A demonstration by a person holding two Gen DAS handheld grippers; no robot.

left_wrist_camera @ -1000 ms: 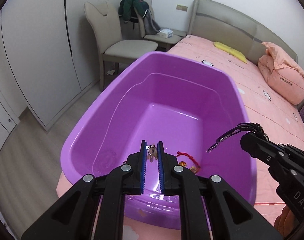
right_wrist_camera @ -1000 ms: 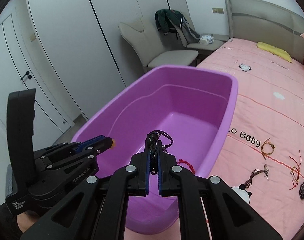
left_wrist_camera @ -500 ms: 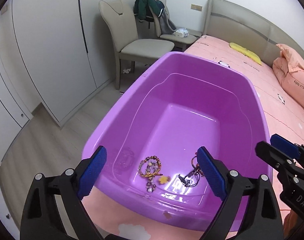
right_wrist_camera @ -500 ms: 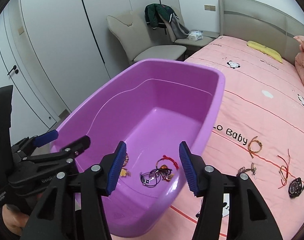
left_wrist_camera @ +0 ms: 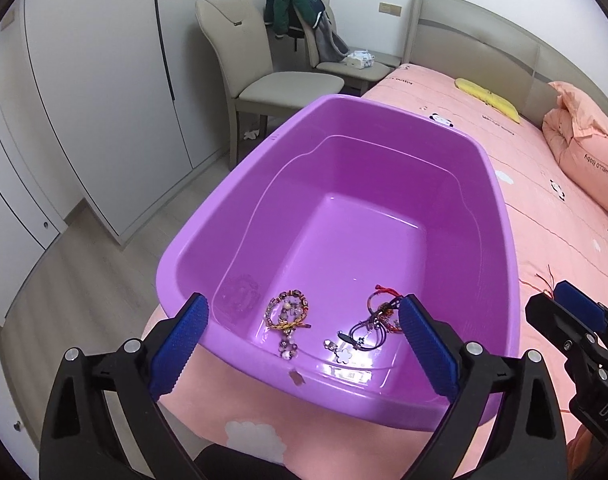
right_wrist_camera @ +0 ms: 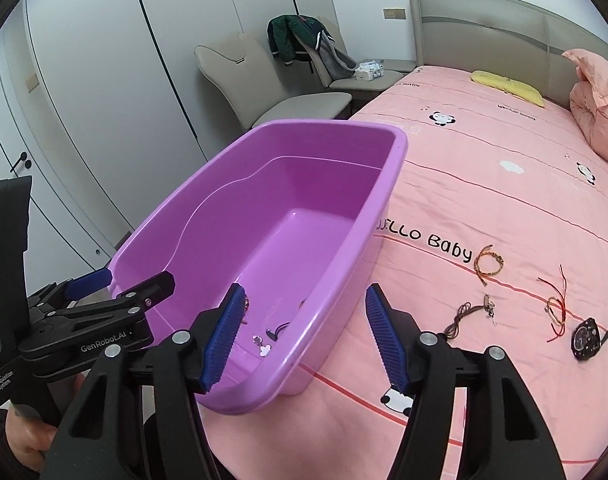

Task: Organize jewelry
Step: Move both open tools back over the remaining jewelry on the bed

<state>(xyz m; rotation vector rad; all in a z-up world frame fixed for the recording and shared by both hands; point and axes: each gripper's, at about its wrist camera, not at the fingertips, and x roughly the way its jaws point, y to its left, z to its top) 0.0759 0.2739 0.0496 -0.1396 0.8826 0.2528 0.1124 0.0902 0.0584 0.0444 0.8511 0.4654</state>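
Observation:
A purple plastic tub (left_wrist_camera: pixel 499 200) stands on the pink bed at its left edge. Inside, near the front wall, lie a gold beaded bracelet (left_wrist_camera: pixel 288 314) and a tangle of black cord necklace and red string bracelet (left_wrist_camera: pixel 369 326). My left gripper (left_wrist_camera: pixel 304 300) hovers over the tub's near end, its jaws opening wide, with nothing between them. My right gripper (right_wrist_camera: pixel 305 290) hangs over the tub's right rim (right_wrist_camera: pixel 395 160), its jaws opening too and empty. On the bedspread to the right lie a braided orange bracelet (right_wrist_camera: pixel 488 263), a brown cord necklace (right_wrist_camera: pixel 469 314), a red string bracelet (right_wrist_camera: pixel 556 306) and a black watch (right_wrist_camera: pixel 587 338).
Beige chairs (left_wrist_camera: pixel 264 80) with a green jacket stand beyond the tub, beside white wardrobe doors (left_wrist_camera: pixel 104 80). A bedside table holds a tissue pack (right_wrist_camera: pixel 369 69). A pink pillow (left_wrist_camera: pixel 583 152) and a yellow cloth (right_wrist_camera: pixel 507 84) lie by the headboard. A hand (right_wrist_camera: pixel 24 436) holds the left gripper.
Both grippers went from shut on jewelry to open, and the pieces now lie in the tub. Both have drawn back, the right one swinging toward the bedspread.

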